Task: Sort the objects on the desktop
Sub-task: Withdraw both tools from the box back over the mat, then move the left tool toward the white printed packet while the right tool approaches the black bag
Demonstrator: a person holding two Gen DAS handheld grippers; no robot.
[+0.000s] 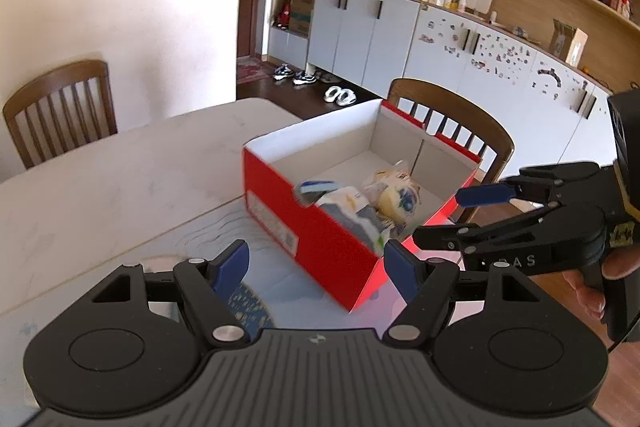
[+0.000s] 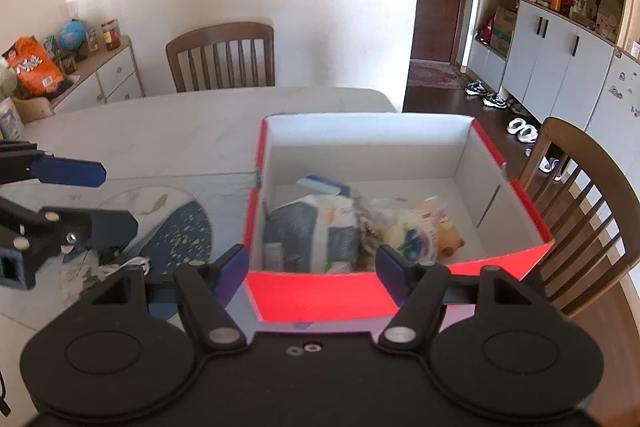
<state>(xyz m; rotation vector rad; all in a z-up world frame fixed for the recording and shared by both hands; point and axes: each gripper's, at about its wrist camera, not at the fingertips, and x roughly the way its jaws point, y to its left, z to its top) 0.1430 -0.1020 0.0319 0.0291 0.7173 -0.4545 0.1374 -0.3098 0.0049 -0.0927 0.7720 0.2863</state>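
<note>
A red cardboard box [image 1: 320, 239] [image 2: 320, 297] with a white inside stands on the table. In it lie a blue-and-white packet [image 2: 320, 227] [image 1: 352, 205] and a clear bag with yellowish items [image 2: 412, 231] [image 1: 396, 195]. My left gripper [image 1: 316, 261] is open and empty, just before the box's near left side; it also shows in the right wrist view [image 2: 116, 195]. My right gripper [image 2: 310, 261] is open and empty at the box's near wall; it also shows in the left wrist view [image 1: 440, 215], at the box's right corner.
A round blue-and-white patterned mat [image 2: 176, 223] and crumpled white items [image 2: 84, 271] lie left of the box on the pale marble table [image 1: 120, 179]. Wooden chairs [image 2: 224, 57] [image 2: 588, 203] stand at the far side and right. A side cabinet [image 2: 100, 75] holds snacks.
</note>
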